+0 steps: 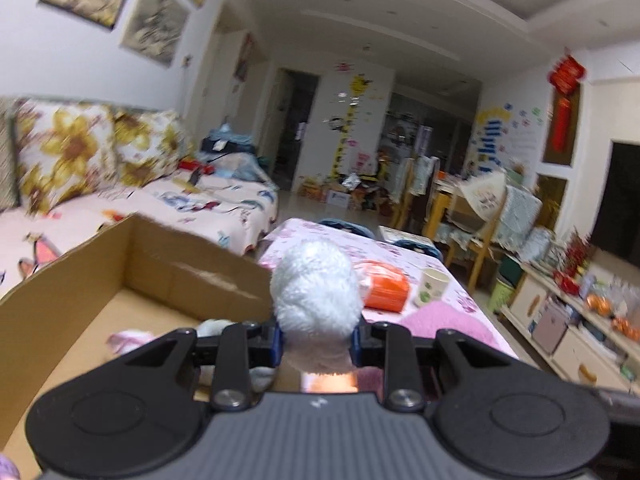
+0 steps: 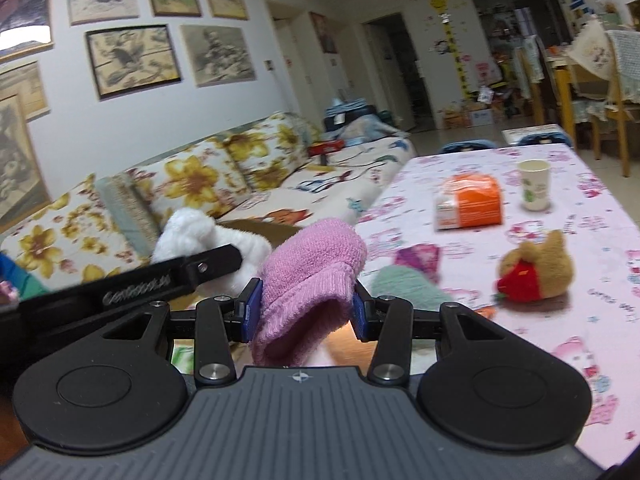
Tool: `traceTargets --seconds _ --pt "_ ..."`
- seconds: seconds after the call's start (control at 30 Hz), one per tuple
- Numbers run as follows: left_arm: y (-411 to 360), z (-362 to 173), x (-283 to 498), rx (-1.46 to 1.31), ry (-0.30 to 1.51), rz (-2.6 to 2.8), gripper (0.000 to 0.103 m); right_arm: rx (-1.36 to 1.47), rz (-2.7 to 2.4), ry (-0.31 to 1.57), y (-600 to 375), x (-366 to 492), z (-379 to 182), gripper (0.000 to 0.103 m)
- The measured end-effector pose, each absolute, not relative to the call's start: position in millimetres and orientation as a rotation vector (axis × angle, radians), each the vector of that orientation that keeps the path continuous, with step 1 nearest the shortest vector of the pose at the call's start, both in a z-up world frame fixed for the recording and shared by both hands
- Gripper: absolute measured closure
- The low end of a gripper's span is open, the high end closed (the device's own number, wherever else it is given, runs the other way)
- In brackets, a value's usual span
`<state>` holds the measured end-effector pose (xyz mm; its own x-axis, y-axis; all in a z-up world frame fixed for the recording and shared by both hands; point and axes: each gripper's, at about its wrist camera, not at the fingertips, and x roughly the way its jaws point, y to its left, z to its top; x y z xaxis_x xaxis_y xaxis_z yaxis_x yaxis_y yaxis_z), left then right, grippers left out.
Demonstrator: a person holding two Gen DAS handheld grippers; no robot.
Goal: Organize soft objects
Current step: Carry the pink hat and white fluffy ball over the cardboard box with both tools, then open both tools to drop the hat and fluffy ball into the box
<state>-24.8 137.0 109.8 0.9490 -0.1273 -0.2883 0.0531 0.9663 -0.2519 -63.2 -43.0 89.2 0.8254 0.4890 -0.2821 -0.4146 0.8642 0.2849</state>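
My left gripper point(image 1: 318, 340) is shut on a white fluffy plush point(image 1: 316, 296) and holds it beside the right wall of an open cardboard box point(image 1: 168, 264). A pink and white soft item point(image 1: 128, 340) lies inside the box. My right gripper point(image 2: 304, 312) is shut on a pink knitted sock point(image 2: 312, 276) above the table. In the right wrist view the left gripper's finger point(image 2: 208, 266) and the white plush point(image 2: 200, 232) show to the left. A brown plush with a red part point(image 2: 536, 272) and a green soft item point(image 2: 404, 284) lie on the pink tablecloth point(image 2: 580, 320).
An orange packet point(image 2: 472, 204) and a paper cup point(image 2: 534, 190) stand farther back on the table. A floral sofa point(image 2: 200, 176) runs along the left. Chairs point(image 1: 480, 216) and a low cabinet point(image 1: 568, 320) are at the right.
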Motion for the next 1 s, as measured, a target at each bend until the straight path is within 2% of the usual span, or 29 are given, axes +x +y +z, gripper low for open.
traceTargets --seconds 0.57,0.63,0.67,0.73,0.8,0.87,1.0 --pt "209 92 -17 -0.316 0.351 0.184 0.074 0.097 0.717 0.420 -9 -68 86 0.043" --pt "214 90 -14 -0.322 0.368 0.200 0.074 0.079 0.740 0.428 -10 -71 86 0.036" --pt "215 90 -14 -0.327 0.375 0.206 0.072 0.068 0.740 0.426 -11 -72 86 0.029" --pt "217 90 -15 -0.336 0.375 0.217 0.068 0.047 0.731 0.409 -15 -77 88 0.019" --pt "217 90 -16 -0.329 0.374 0.221 0.051 0.055 0.725 0.384 -22 -79 93 0.009" --pt "215 91 -17 -0.317 0.366 0.228 0.043 0.074 0.710 0.360 -33 -80 97 0.003" --pt "211 93 -19 -0.291 0.351 0.230 0.037 0.108 0.625 0.329 -58 -80 103 0.002"
